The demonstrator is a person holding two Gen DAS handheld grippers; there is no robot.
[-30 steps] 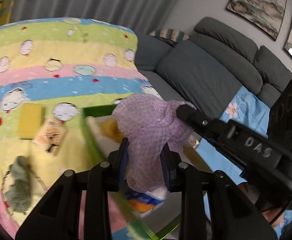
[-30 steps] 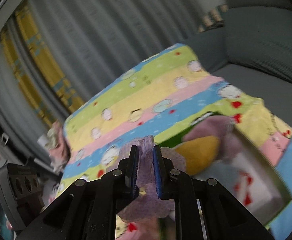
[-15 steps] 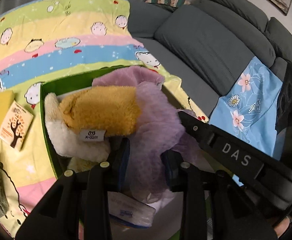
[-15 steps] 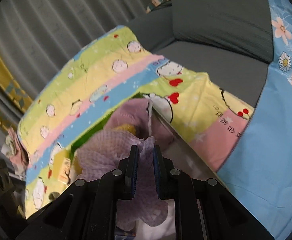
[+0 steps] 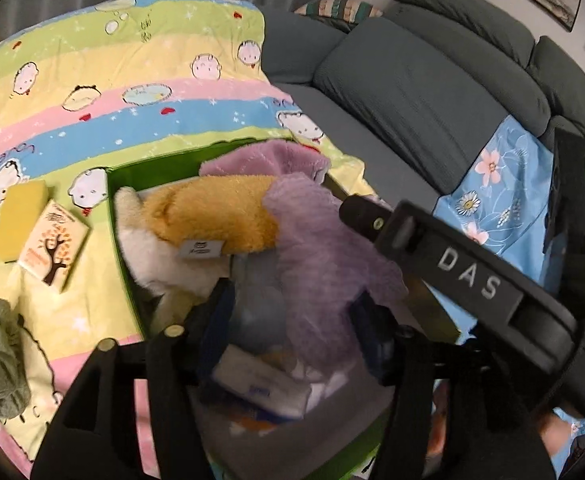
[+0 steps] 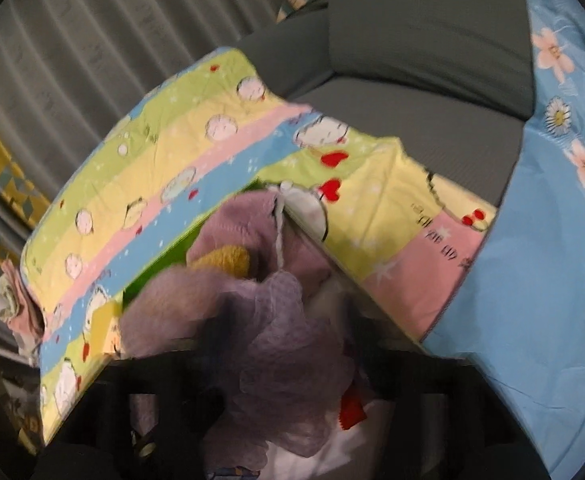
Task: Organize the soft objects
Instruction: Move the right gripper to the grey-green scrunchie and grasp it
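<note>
Purple mesh cloth (image 5: 324,264) now lies in green box (image 5: 160,168) on the plush toys; left gripper (image 5: 296,324) and right gripper (image 6: 284,344) jaws just opened, releasing it (right blurred). Sponge (image 5: 20,220), green rag (image 5: 0,356) remain outside.

Soft, even indoor light, somewhat dim, with no hard shadows or glare. Both fisheye views bend strongly toward dark rounded corners. The left wrist view is fairly sharp; the right wrist view is smeared with blur, worst over the mesh cloth (image 6: 276,344) low in frame.
</note>
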